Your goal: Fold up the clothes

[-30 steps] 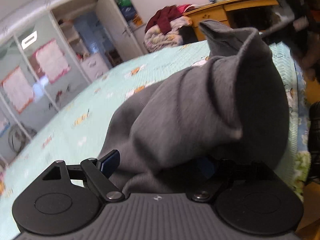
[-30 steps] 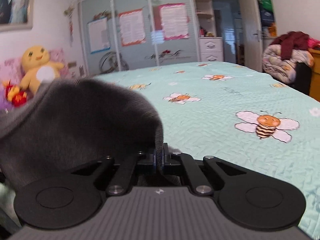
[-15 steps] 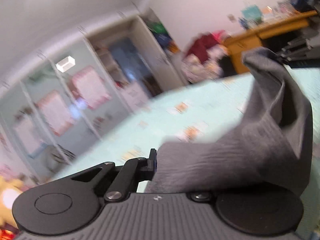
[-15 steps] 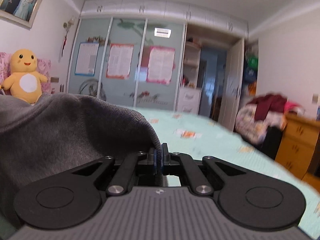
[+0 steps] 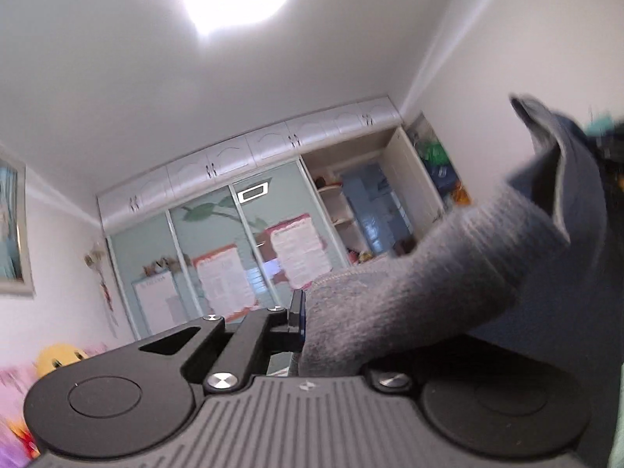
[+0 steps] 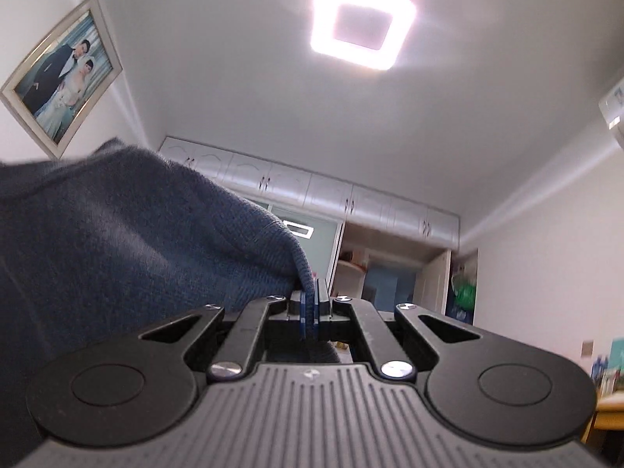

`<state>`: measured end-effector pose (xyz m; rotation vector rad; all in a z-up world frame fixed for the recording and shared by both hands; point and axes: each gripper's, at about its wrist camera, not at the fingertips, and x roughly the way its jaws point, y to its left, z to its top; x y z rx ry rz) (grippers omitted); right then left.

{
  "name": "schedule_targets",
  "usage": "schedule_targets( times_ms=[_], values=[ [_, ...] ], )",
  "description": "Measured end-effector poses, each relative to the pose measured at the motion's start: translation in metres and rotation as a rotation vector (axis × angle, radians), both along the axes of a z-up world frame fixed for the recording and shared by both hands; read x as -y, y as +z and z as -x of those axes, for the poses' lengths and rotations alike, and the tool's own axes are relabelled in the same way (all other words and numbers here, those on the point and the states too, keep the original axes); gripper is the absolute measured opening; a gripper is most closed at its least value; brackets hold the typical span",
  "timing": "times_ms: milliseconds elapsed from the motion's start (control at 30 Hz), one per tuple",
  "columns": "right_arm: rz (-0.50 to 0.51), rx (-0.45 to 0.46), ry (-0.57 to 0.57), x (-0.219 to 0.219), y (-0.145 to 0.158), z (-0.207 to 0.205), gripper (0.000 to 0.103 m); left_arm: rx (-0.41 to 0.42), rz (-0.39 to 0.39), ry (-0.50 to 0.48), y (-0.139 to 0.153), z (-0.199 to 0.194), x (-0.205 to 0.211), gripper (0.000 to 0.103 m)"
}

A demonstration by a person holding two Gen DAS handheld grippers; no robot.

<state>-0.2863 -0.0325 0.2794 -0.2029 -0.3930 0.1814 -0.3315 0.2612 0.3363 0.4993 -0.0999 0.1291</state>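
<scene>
Both cameras tilted toward the ceiling, the right gripper (image 6: pixel 310 312) was clamped on the knit hem of the grey garment (image 6: pixel 128 241), and the left gripper (image 5: pixel 308 321) pinched its other edge, the cloth (image 5: pixel 429 284) hanging between them.

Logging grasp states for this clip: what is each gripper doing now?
Left gripper: shut on the dark grey knitted garment.
Right gripper: shut on the same garment's edge.

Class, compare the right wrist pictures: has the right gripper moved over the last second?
Yes. The right gripper, shut on the grey garment, has tilted upward: the wardrobe has sunk low in view, the bed is gone, and the ceiling light now shows.
</scene>
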Motion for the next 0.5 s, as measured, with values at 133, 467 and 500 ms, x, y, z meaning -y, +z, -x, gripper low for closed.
schedule_targets(
  times_ms=[133, 467, 500],
  values=[
    [0.012, -0.029, -0.012, -0.002, -0.001, -0.02, 0.002, -0.15, -0.016, 0.042, -0.02, -0.047, -0.012, 0.01],
    [0.078, -0.434, -0.132, -0.032, -0.089, -0.18, 0.007, -0.667, 0.321, 0.213, -0.137, -0.246, -0.077, 0.063],
    [0.089, -0.487, -0.129, -0.035, -0.102, -0.189, 0.01, -0.695, 0.388, 0.2, -0.151, -0.244, -0.085, 0.063]
  ],
)
